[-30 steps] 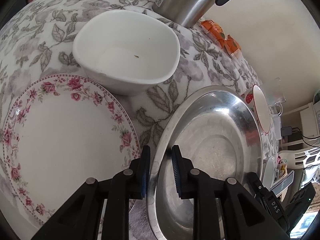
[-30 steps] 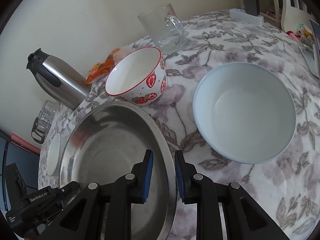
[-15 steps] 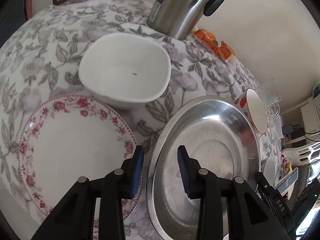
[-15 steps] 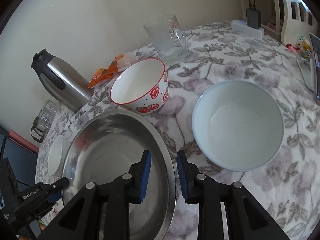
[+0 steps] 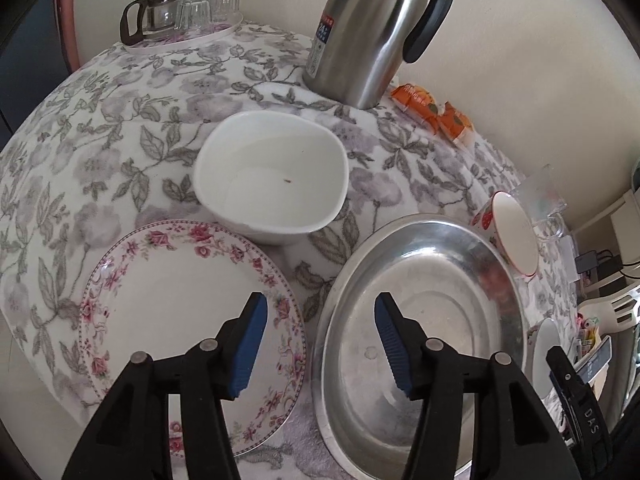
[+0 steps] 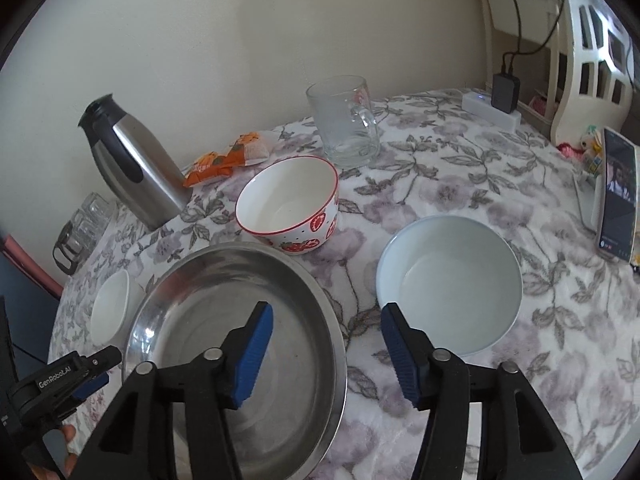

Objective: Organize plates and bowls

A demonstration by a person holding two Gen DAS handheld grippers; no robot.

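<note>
On the floral tablecloth (image 5: 100,128), the steel basin (image 5: 420,320) sits flat, landmark for all else. Left gripper (image 5: 318,344) above basin's left rim, jaws just been opening, now apart, nothing between the pads. Right gripper (image 6: 326,354) above basin's right rim, jaws likewise just been opening, apart, gripping nothing. Rose-rimmed plate (image 5: 180,304) just left of basin. White square bowl (image 5: 272,184) beyond plate. Strawberry bowl (image 6: 290,210) behind basin, pale blue bowl (image 6: 450,284) to its right. Steel thermos (image 6: 132,164) behind basin.
</note>
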